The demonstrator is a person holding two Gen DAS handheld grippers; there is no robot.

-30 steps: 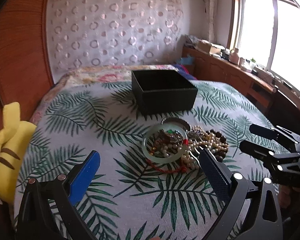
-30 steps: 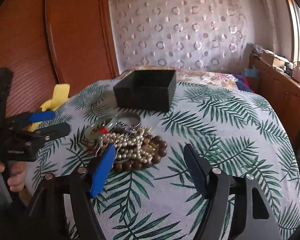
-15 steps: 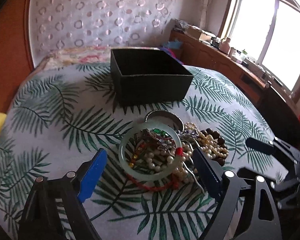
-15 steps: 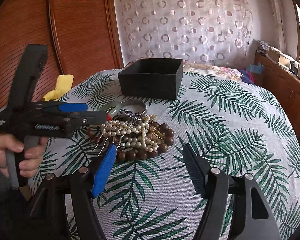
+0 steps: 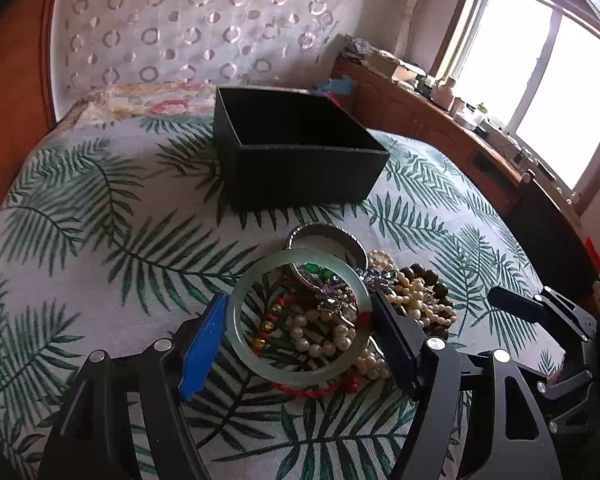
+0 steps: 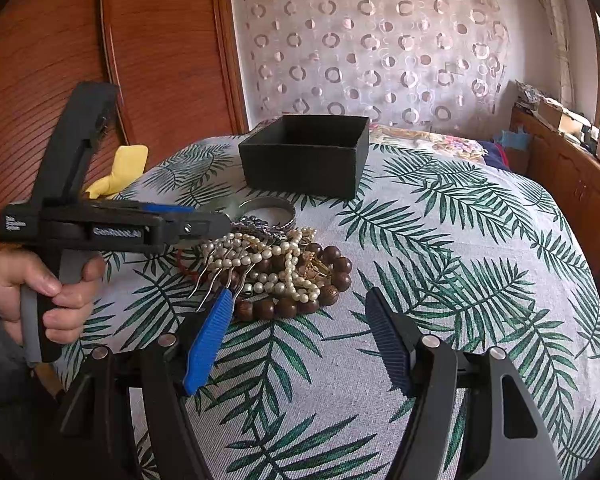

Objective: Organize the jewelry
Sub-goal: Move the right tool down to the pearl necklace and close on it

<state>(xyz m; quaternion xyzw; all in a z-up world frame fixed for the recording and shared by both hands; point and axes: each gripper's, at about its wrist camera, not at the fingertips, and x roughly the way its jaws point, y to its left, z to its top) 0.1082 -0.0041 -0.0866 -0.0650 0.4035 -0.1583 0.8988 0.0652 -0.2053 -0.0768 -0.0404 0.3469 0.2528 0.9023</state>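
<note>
- Left gripper [image 5: 298,322], jaws spread, brackets the jade bangle [image 5: 298,316] atop the jewelry heap [image 6: 276,264] on the bed [image 6: 460,280]; the grasp looks imminent.
- Next: pinch, lift clear, carry to the black box [image 5: 300,168].
- Right gripper [image 6: 300,340] waits, jaws spread.

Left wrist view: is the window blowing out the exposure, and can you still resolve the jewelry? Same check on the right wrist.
Left wrist view: window clipped to white, yet the jade bangle between the open left gripper fingers stays sharp; strong fisheye bending at the edges. Right wrist view: even light, only a sliver of window; pearl and wooden bead pile crisp, black box interior dark.
</note>
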